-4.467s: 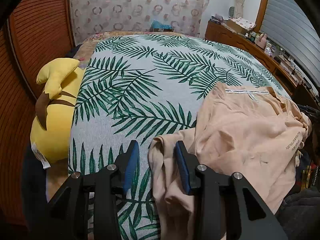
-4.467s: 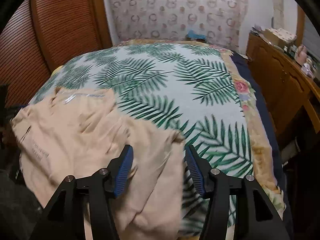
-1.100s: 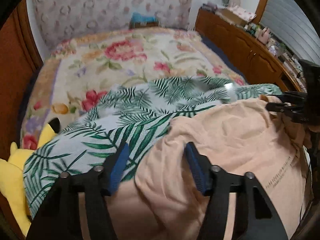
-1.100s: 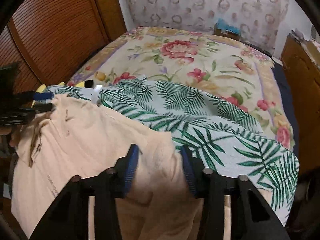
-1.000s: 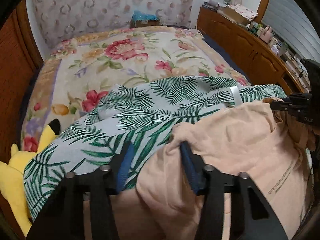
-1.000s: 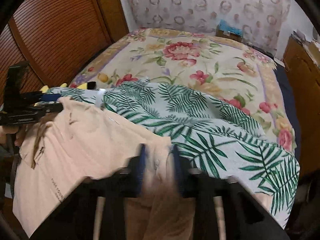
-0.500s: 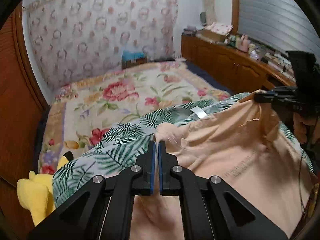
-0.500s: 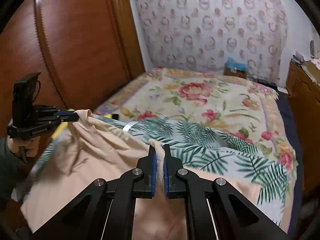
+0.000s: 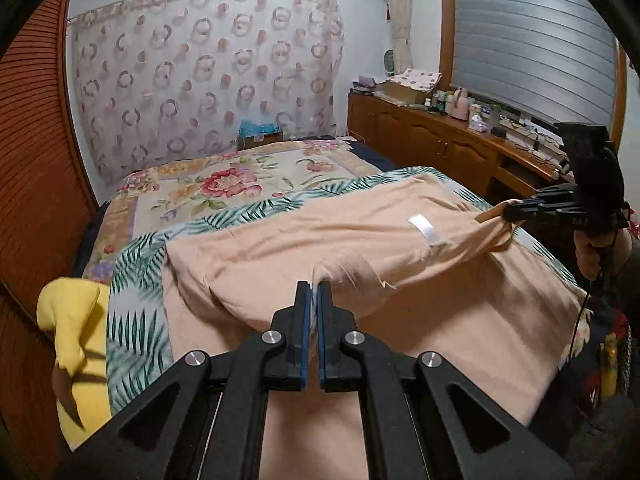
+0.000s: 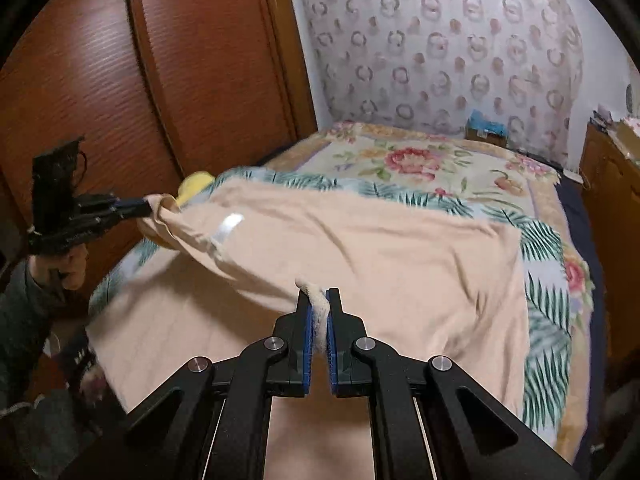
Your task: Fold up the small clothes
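A peach garment point(image 9: 360, 232) is stretched out over the bed, its near edge lifted and its far part lying on the palm-leaf sheet point(image 9: 136, 276). A white label point(image 9: 424, 230) shows near the neckline. My left gripper point(image 9: 314, 292) is shut on one corner of the garment. My right gripper point(image 10: 319, 300) is shut on the other corner. The right gripper also shows at the right of the left wrist view point(image 9: 516, 214), and the left gripper at the left of the right wrist view point(image 10: 140, 206). The garment point(image 10: 380, 248) hangs taut between them.
A floral bedspread point(image 9: 240, 184) covers the far bed. A yellow plush toy point(image 9: 76, 344) lies off the bed's left side by the wooden wardrobe point(image 10: 160, 80). A wooden dresser point(image 9: 440, 140) with small items runs along the right wall.
Both grippers closed on the garment's corners, rose and pulled apart. The crumpled garment is now spread wide over the bed.
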{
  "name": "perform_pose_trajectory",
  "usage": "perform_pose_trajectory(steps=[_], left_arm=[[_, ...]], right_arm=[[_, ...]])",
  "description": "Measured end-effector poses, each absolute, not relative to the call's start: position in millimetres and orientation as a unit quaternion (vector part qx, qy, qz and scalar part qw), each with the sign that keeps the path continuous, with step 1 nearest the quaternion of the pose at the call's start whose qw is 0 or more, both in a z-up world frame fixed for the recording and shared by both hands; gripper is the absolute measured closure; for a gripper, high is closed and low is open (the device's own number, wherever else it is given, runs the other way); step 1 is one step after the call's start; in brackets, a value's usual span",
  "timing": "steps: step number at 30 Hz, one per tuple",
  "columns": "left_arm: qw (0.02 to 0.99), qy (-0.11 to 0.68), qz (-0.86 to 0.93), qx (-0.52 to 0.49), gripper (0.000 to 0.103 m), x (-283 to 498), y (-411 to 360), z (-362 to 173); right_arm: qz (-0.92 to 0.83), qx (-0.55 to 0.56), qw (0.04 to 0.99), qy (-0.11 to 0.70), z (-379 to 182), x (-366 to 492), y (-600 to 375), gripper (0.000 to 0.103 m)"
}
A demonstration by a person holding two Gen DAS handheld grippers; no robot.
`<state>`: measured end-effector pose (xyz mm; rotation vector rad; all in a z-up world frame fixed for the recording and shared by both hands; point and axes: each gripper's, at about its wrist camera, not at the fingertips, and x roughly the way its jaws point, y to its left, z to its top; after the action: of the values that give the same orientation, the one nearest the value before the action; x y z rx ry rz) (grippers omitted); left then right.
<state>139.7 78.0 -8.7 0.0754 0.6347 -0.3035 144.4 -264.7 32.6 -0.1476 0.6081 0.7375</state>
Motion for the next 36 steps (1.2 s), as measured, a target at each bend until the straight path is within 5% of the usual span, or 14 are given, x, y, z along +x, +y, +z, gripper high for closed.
perform_pose_trajectory(steps=[23,24,26,28,31,36], left_arm=[[0.932,0.338,-0.13,-0.017,0.098,25,82,-78],[0.931,0.34,-0.129,-0.018,0.096,27,83,-78],[0.934,0.336,-0.122,-0.015,0.069,31,83,-76],[0.935,0.331,-0.123,-0.015,0.058,34,83,-74],[0.934,0.338,-0.117,-0.019,0.058,46,81,-75],[0.927,0.363,-0.083,-0.034,0.058,69,84,-85]], right_arm=[[0.342,-0.057,0.876,0.337,3,17,-297,0.092],[0.338,-0.06,0.876,0.339,2,18,-297,0.086],[0.331,-0.066,0.879,0.337,9,21,-294,0.075],[0.324,-0.063,0.885,0.328,11,18,-296,0.069],[0.297,-0.059,0.898,0.319,12,21,-308,0.058],[0.242,-0.041,0.913,0.325,6,40,-321,0.056]])
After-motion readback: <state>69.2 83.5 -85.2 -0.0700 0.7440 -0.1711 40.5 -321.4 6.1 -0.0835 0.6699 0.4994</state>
